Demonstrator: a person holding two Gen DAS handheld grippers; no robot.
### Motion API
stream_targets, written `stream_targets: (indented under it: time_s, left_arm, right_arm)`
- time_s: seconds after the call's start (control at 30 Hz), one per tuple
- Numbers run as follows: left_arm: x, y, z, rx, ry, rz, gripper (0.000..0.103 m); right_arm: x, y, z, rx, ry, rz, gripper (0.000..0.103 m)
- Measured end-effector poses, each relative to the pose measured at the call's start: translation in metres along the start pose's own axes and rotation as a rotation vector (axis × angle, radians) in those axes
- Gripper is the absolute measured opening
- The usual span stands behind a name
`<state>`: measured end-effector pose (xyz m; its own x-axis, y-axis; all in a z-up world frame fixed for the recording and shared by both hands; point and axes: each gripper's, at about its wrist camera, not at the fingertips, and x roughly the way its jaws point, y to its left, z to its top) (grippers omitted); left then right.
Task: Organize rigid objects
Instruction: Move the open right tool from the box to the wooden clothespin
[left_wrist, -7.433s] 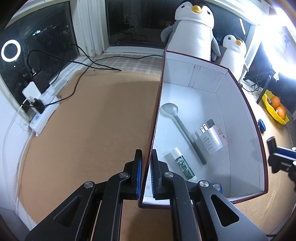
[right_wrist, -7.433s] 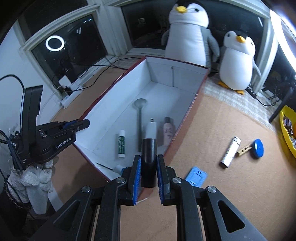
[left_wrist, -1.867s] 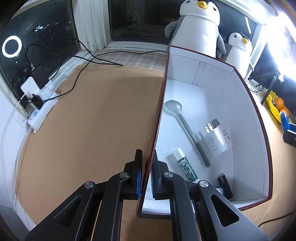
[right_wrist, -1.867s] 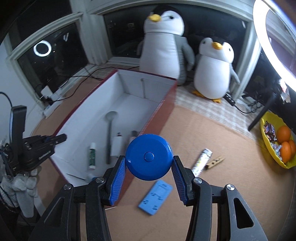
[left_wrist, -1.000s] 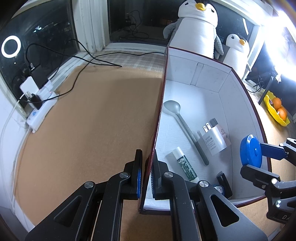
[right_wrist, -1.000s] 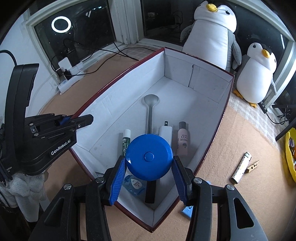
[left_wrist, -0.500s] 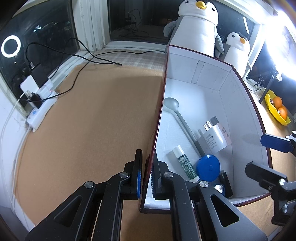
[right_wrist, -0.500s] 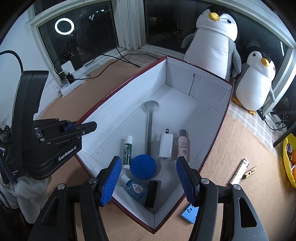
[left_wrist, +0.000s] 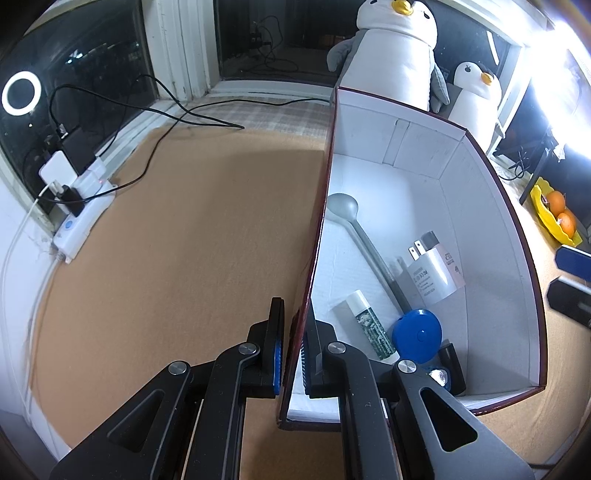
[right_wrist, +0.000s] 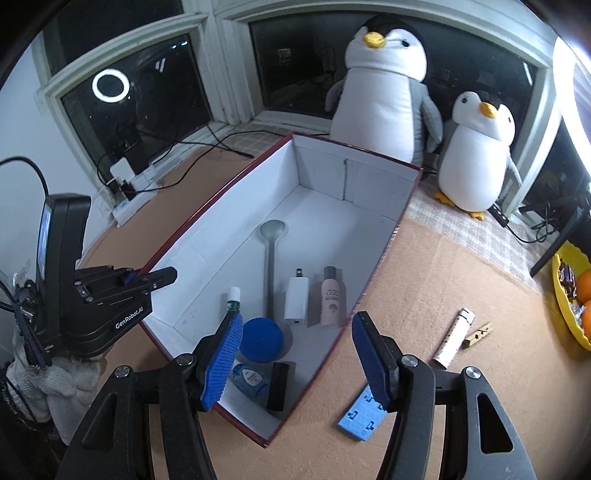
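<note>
A: What is the room showing?

B: Dark windows (right_wrist: 133, 92) are running along the back, a ring light reflecting in one. A tan counter (left_wrist: 177, 236) is carrying everything. Two plush penguins are sitting at the far end, a big penguin (right_wrist: 384, 88) and a small penguin (right_wrist: 476, 151) beside it. A power strip (left_wrist: 81, 218) is lying by the left window with cables trailing across.

A: And the containers?

B: A long white box (right_wrist: 221, 218) with a dark red rim is sitting mid-counter. Inside, a grey spoon (right_wrist: 272, 258) is lying lengthwise. Nearer the close end, a charger (right_wrist: 296, 301) and a pink bottle (right_wrist: 332, 299) are lying side by side, a green tube (left_wrist: 371, 325) off to the spoon's other side. A blue disc (right_wrist: 261, 339) is resting flat at the spoon handle's end. A small blue pack (right_wrist: 249, 378) and a black block (right_wrist: 277, 384) are lying nearest the close wall. At the right edge, a yellow bowl (right_wrist: 565, 310) is holding oranges.

A: Outside the box?

B: A blue plate (right_wrist: 364, 415), a white cylinder (right_wrist: 453, 338) and a clothespin (right_wrist: 478, 334) are lying on the counter to its right.

A: The grippers?

B: The left gripper (left_wrist: 293, 350) is pinching the box's left wall, jaws closed on it. The right gripper (right_wrist: 295, 363) is hovering above the near end, jaws spread wide, holding nothing.
</note>
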<state>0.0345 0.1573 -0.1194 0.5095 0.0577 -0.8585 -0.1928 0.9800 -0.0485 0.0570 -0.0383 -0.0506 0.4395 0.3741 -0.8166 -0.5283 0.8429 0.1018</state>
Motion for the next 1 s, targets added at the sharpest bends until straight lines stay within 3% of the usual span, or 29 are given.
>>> stream_targets:
  time_s: [0.63,0.73,1.0]
  left_arm:
    - [0.010,-0.003,0.005,-0.001,0.036,0.021,0.007]
    - [0.012,-0.003,0.006,-0.005,0.049,0.023,0.014]
    - [0.014,-0.005,0.007,-0.011,0.064,0.035,0.017]
  right_arm:
    - [-0.008,-0.123,-0.023,0.217,0.023,-0.149,0.057]
    - [-0.001,-0.147,-0.028,0.269,0.048,-0.156,0.057]
    - [0.016,-0.197,-0.037,0.371,0.097,-0.189,0.057]
